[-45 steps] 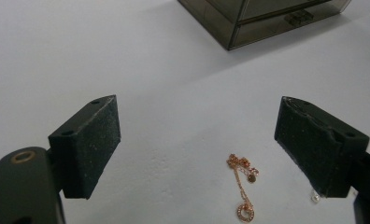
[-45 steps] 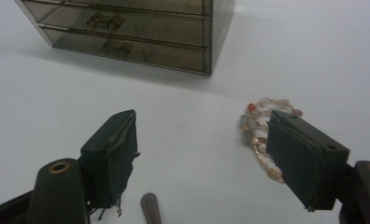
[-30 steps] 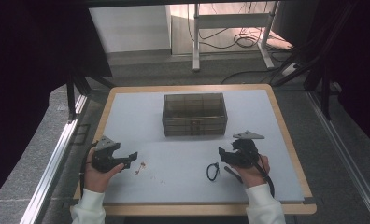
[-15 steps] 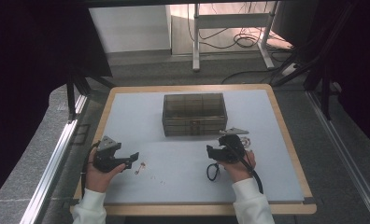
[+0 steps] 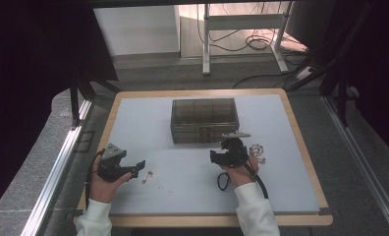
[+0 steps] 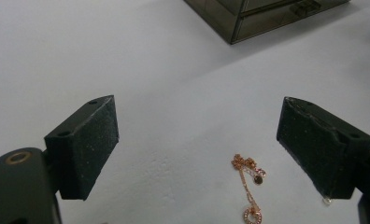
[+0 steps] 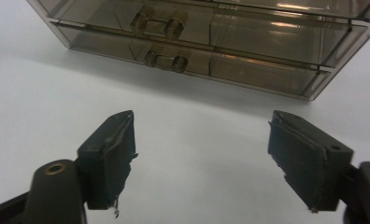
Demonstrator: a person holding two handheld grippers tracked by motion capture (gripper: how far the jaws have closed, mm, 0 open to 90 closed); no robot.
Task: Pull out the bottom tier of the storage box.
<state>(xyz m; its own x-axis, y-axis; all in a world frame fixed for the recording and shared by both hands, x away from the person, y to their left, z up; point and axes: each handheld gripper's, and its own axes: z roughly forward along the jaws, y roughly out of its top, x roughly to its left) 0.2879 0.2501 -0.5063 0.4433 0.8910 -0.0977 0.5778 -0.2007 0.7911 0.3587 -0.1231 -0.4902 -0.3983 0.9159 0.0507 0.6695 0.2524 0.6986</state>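
A smoky see-through drawer box (image 5: 205, 119) stands at the middle back of the table. In the right gripper view the box (image 7: 197, 42) is straight ahead, both drawers closed, the lower handle (image 7: 165, 60) facing me. My right gripper (image 7: 202, 149) is open and empty, a short way in front of the box; in the high view the right gripper (image 5: 228, 147) sits just below the box's front. My left gripper (image 6: 197, 135) is open over the table, with a rose-gold chain (image 6: 248, 179) lying between its jaws. From above, the left gripper (image 5: 136, 169) points right at the chain (image 5: 147, 176).
A pale ring-shaped piece of jewellery (image 5: 256, 150) lies right of the right gripper. Tiny bits (image 5: 170, 189) lie near the chain. A black cable loop (image 5: 223, 181) trails by the right hand. The white table top (image 5: 133, 118) has a wooden rim.
My right gripper has moved left and forward, from the table's right side to just in front of the drawer box. The left gripper has stayed put.
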